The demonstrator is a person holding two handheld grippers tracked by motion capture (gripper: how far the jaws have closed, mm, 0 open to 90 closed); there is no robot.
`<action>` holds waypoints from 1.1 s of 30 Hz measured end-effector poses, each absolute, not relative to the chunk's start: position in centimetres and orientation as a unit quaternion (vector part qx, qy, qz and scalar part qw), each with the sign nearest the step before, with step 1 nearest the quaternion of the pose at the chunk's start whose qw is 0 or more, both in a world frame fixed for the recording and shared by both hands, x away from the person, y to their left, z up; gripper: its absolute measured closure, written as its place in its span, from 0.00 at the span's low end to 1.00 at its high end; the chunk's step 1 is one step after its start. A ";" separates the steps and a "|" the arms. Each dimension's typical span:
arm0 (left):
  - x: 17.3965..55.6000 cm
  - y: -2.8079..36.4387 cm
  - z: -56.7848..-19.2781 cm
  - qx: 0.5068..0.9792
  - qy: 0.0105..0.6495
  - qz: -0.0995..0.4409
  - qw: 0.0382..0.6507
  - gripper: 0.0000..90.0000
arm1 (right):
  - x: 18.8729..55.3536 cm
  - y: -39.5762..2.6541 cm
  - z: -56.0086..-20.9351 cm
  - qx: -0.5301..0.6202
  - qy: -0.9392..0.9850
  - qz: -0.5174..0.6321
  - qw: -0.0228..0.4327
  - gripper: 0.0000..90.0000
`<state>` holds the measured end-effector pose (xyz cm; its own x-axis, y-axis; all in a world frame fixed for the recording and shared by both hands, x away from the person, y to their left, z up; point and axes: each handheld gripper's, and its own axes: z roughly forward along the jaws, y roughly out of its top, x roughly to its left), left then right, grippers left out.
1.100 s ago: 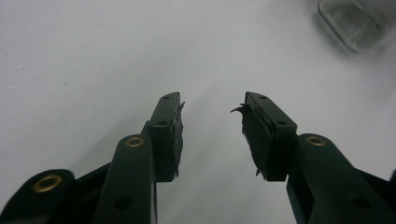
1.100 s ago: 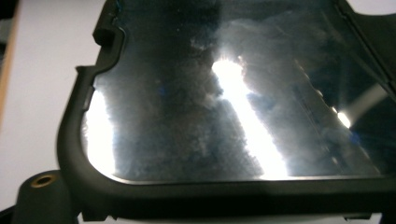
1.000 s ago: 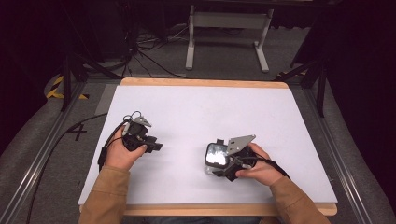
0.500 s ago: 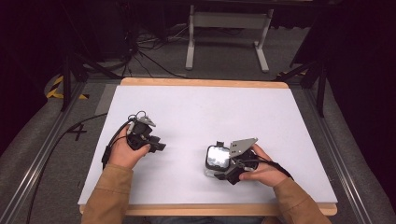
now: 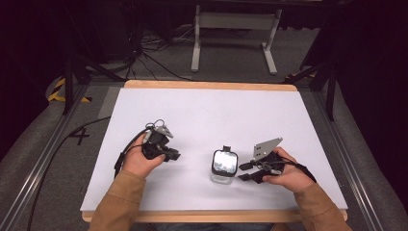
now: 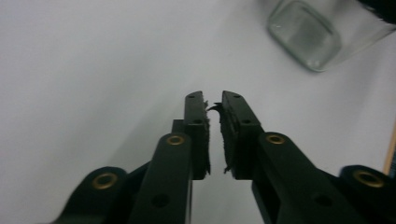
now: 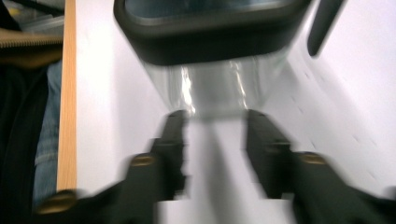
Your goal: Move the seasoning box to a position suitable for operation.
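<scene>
Here the clear container (image 5: 224,166) with its dark-rimmed lid stands upright on the white surface (image 5: 207,115), near the person's edge and a little right of the middle. It lies just left of the right gripper (image 5: 243,172), whose fingers (image 7: 175,140) point leftward at it; in the right gripper view the two blurred black fingers end right at the clear wall below the dark lid, one at each side of the body's near face, and whether they touch it I cannot tell. These jaws have just been closing, yet a clear gap stands between them and nothing sits in it, so the right gripper is released, not grasping. The container's long axis runs straight up from the surface, so its side faces the fingers squarely. The left gripper (image 5: 174,156) is well apart from it, off to the left, pointing rightward; in the left gripper view the container (image 6: 306,32) sits far ahead at the upper right. Its jaws have also just been closing: the fingers (image 6: 196,130) stand almost together with a thin slit between the worn pads and nothing held. The right hand (image 5: 284,173) is much the nearer, so I judge the coming move to be its to make. The surface is a white sheet on a wooden-edged board, otherwise bare. Beyond its far edge are grey floor, dark cables (image 5: 144,53) and a pale metal stand (image 5: 235,29).
</scene>
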<state>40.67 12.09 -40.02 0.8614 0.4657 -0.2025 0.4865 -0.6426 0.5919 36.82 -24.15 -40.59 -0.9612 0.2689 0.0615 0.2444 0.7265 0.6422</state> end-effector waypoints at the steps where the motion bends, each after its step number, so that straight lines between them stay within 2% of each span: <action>1: 40.5 11.6 -40.1 0.908 0.257 -0.018 0.331 0.95 | 36.8 -24.5 -40.3 0.143 0.929 0.341 0.022 0.81; 4: 39.8 9.8 -40.4 0.909 0.238 -0.034 0.341 0.99 | 37.0 -25.4 -39.7 0.153 0.925 0.347 0.029 0.93; 7: 39.0 8.1 -40.8 0.915 0.212 -0.044 0.340 1.00 | 37.3 -26.5 -39.3 0.175 0.918 0.354 0.043 0.98; 16: 37.9 5.4 -42.1 0.915 0.189 -0.078 0.347 0.99 | 38.3 -28.6 -39.2 0.223 0.895 0.379 0.076 0.99; 28: 36.9 3.2 -42.4 0.932 0.158 -0.058 0.323 0.96 | 38.4 -29.0 -39.1 0.237 0.885 0.392 0.080 1.00; 33: 37.3 4.1 -41.7 0.927 0.168 -0.053 0.332 0.93 | 38.4 -29.0 -39.1 0.236 0.885 0.394 0.077 1.00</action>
<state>37.25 4.09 -41.68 0.9381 0.2754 -0.2101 0.3462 -0.7237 0.5970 38.40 -28.99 -39.10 -0.8767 0.4785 0.0495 0.3571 0.5785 0.7334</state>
